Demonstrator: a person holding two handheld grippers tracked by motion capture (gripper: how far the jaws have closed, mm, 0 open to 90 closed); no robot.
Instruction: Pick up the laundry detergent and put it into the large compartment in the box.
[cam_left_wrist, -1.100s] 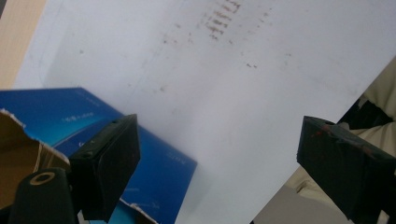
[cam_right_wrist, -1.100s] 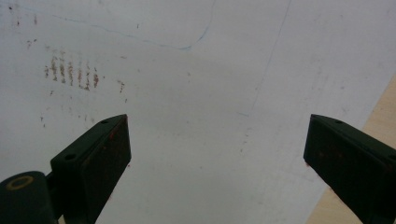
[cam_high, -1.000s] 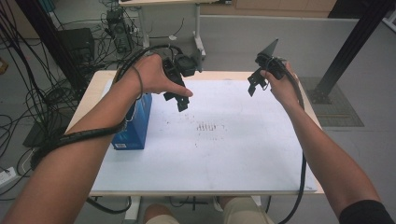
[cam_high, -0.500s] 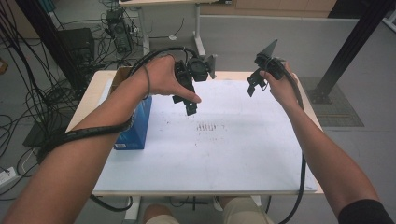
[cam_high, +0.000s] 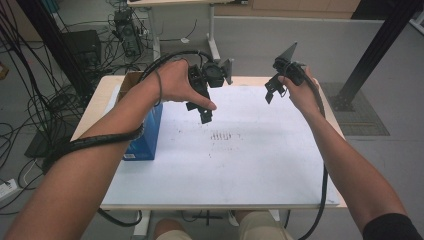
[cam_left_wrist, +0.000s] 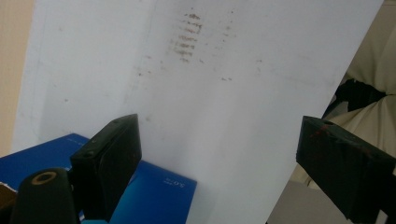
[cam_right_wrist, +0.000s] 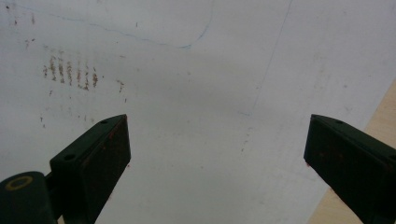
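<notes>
High view: left gripper (cam_high: 204, 111) held above white sheet (cam_high: 240, 165) near far edge, jaws spread wide, nothing between them. Left gripper view confirms: both pads apart over bare sheet, corner of blue box (cam_left_wrist: 154, 196) at 7 o'clock below left pad. Right gripper (cam_high: 272, 91) raised at 1 o'clock of table, jaws likewise parted and empty, as seen in right gripper view over blank sheet. Blue box (cam_high: 147, 135) standing at left edge of table (cam_high: 95, 117), at 8 o'clock from left gripper, near but apart; long axis running 12 to 6. Left hand clearly nearer; right hand well apart across sheet. Judged: reach toward box falls to left gripper, travelling down-left. Brown smudge marks (cam_high: 222, 136) at sheet centre.
</notes>
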